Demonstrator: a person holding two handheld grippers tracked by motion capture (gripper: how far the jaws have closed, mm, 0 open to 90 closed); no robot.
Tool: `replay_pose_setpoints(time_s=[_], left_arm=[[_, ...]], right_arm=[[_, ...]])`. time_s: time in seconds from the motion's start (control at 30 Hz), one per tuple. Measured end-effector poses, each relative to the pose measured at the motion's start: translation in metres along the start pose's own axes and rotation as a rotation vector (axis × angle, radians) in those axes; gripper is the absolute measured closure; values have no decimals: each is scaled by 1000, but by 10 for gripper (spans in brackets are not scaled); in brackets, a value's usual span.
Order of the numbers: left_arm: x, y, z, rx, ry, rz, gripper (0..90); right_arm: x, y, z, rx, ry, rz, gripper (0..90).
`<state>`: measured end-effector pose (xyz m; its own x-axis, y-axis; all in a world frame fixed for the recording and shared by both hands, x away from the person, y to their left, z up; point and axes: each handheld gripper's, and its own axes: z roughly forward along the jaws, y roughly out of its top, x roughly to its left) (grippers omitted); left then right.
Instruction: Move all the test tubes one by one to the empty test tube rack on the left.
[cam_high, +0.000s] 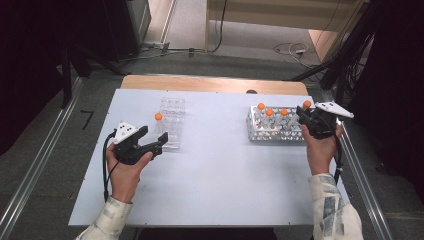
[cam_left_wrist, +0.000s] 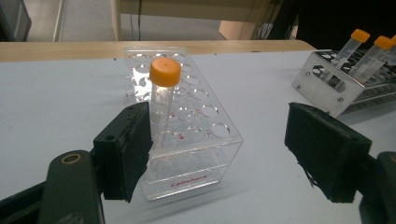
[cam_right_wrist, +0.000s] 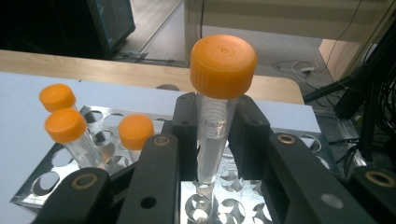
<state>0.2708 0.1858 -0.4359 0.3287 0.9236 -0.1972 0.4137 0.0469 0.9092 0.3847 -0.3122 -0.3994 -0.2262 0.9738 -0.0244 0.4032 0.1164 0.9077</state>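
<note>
Orange-capped tube in right claw over metal rack

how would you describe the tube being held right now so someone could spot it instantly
Start at the metal rack on the table's right side. Among its orange-capped tubes, the held tube is the one clamped between the right tongs, its cap standing above the three neighbours.

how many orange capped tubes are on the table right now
5. One stands in the clear rack, at; three stand in the metal rack, at; the right gripper holds one above that rack.
</note>
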Motion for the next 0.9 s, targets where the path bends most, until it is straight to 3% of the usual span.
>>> replay_pose_setpoints(time_s=[0.2,0.57,0.9], left_arm=[[-1,0,-1,0,-1,1,230],[-3,0,-1,-3,-11,1,230],[-7,-1,2,1,-24,14,228]], right_arm=[[-2,0,-14,-9,10,-7,715],[9,-9,-33,-23,53,-41,715],[40,-25,-42,-15,157,-81,715]])
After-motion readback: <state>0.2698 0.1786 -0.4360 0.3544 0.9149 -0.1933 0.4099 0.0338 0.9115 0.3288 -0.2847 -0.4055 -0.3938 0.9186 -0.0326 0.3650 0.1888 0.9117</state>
